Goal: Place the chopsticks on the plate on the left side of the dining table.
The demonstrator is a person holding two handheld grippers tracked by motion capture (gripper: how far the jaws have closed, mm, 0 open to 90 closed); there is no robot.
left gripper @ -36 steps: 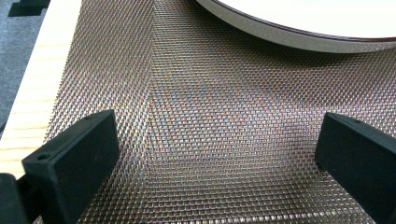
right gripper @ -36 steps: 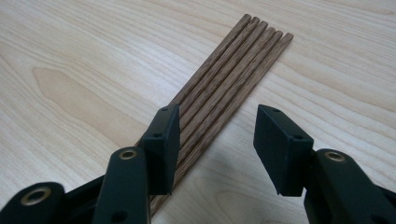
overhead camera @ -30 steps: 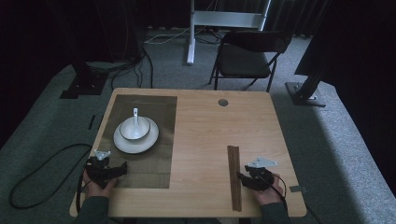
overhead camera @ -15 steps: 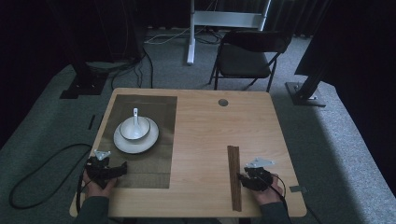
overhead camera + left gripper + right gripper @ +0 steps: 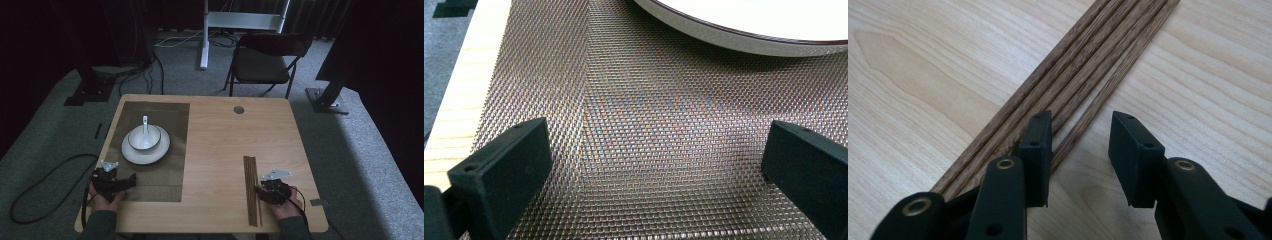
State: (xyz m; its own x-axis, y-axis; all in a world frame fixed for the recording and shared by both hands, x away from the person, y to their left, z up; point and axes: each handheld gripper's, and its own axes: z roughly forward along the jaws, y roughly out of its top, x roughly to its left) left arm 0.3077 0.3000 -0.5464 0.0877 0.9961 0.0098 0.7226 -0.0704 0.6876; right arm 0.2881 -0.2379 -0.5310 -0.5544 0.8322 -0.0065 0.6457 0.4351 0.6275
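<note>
Spoon (image 5: pixel 145 125) in bowl (image 5: pixel 144 138) on plate (image 5: pixel 146 149)

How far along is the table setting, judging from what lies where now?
Done: the white bowl with its spoon sits on the white plate on the woven mat. In hand: the open right gripper is at the brown wooden chopsticks, gripping none. Left, likely: moving chopsticks beside the plate; the left gripper waits open.
</note>
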